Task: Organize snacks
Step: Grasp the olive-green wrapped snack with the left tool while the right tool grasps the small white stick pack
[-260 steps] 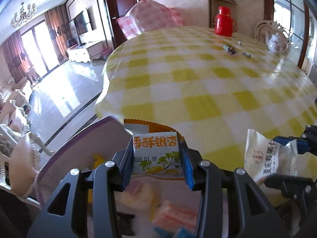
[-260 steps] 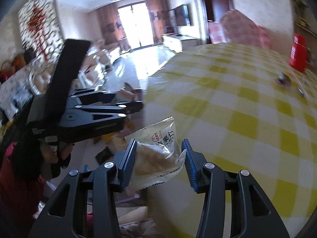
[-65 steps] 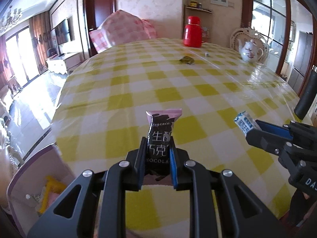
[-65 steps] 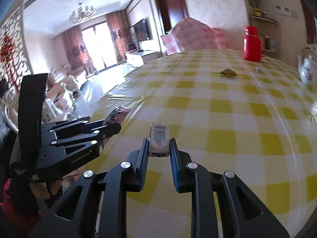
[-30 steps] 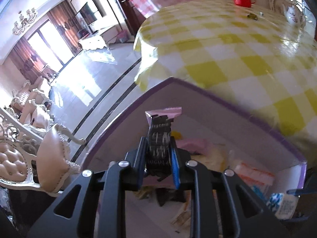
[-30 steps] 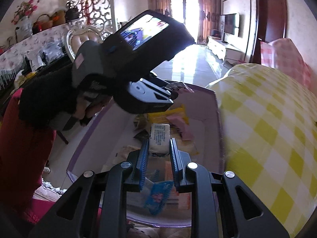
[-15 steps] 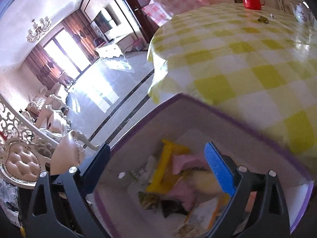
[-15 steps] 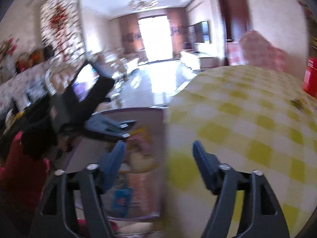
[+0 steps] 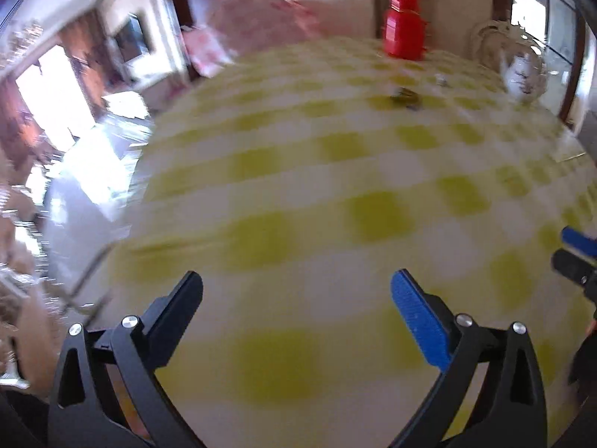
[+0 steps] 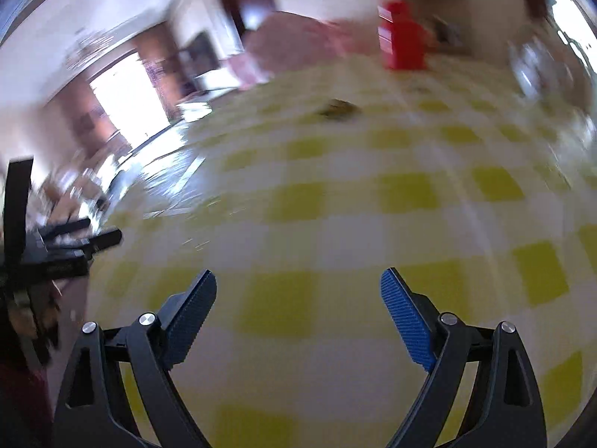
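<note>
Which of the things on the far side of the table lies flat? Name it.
The small dark greenish packet: it lies low, while the red flask and the white teapot behind it stand upright.

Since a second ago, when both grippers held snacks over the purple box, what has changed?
Both let go: the left gripper and right gripper are now open and empty, swung from the box back over the yellow checked table. The small dark wrapper lies far out on the table near the red flask, as before.

Glossy checked tablecloth [image 9: 298, 194]; red plastic jug [image 9: 405, 26], smooth.
</note>
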### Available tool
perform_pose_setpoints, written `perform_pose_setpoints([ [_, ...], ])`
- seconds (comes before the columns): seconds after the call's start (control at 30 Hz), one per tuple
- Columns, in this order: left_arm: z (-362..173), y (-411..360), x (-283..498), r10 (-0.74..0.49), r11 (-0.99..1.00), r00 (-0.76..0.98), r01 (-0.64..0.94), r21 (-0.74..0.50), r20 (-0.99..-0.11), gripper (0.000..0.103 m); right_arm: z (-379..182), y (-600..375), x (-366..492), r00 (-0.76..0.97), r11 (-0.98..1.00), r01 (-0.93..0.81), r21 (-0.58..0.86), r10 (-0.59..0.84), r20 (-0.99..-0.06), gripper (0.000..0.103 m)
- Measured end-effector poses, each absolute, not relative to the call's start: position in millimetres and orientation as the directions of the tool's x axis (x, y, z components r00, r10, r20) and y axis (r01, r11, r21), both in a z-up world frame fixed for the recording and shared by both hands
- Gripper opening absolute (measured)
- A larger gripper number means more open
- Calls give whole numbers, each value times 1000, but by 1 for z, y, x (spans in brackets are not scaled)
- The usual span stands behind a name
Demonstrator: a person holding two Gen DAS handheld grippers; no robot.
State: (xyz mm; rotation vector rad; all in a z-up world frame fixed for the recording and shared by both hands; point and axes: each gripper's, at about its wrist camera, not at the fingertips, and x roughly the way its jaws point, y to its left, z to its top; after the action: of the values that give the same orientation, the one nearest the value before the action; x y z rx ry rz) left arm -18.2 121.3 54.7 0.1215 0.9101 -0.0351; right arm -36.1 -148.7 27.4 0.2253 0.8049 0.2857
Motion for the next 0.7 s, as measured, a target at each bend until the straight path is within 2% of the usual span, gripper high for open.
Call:
perform_pose_setpoints([
  [0.17,29,40,73,-21,996,624,81,37,-781,101,16,-217,9,690,917,-54,395,320,-650,87],
  [0.33,19,6,148,-79,984,661,-69,-166,-747,101,7,-270,44,737,853,71,517,305,-604,87],
  [0.5,21,-7,185,-72,952,756,-142,-270,-651,101,12,-290,106,770,895,144,423,167,-615,87],
  [0.57,25,-5,183,-82,941,792,-139,-309,-605,101,13,-293,145,773,895,154,418,154,-615,87],
  [0.7,26,18,175,-87,899,815,-184,-398,-572,101,8,-293,232,763,879,212,426,124,-634,86],
])
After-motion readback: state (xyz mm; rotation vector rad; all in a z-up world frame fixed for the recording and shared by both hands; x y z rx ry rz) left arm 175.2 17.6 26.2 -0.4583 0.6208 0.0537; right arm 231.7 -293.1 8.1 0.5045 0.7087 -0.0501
